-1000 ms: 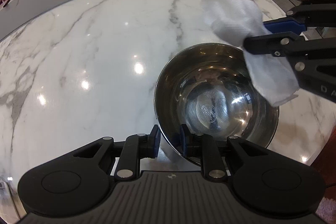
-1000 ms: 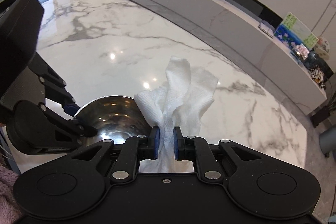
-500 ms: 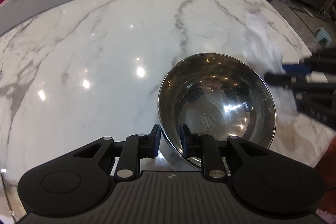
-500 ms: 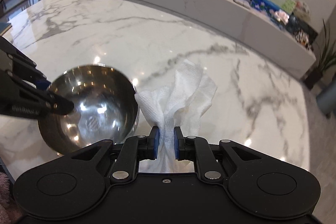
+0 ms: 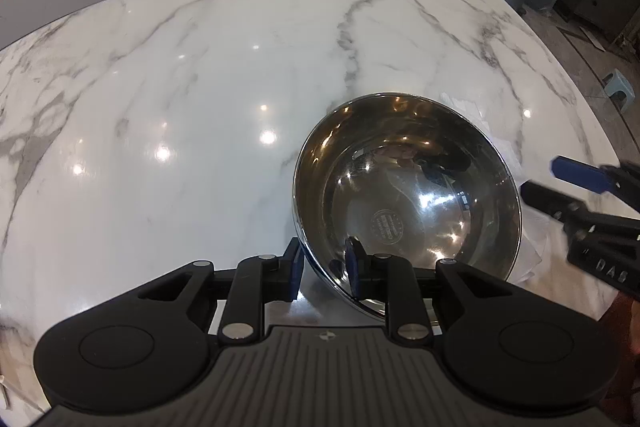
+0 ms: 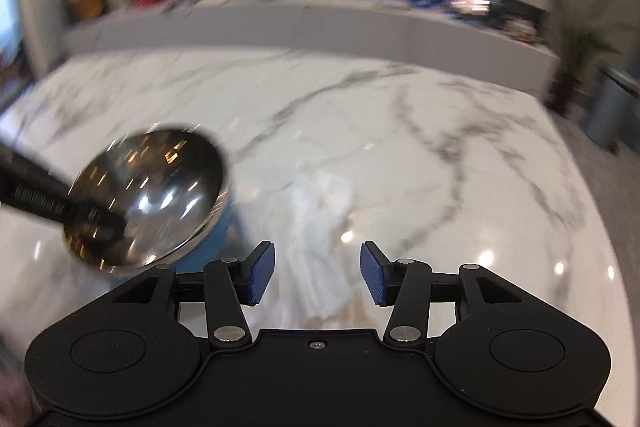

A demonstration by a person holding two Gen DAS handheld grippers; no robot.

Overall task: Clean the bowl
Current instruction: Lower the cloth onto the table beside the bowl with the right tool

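Faintly, a round stamp, unreadable, marked the bowl (image 5: 404,195) floor. Left gripper (image 5: 322,269) pinched its near rim, tilting it above the marble table (image 5: 180,75). Right gripper (image 6: 316,277) gaped wide over the paper towel (image 6: 320,219) lying near the table's right edge.

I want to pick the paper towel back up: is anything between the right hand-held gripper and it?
Nothing visible. The paper towel lies on the marble table straight ahead of the open right hand-held gripper; the steel bowl sits left.

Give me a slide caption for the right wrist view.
Open right gripper above a paper towel lying on the marble counter, steel bowl tilted at left.
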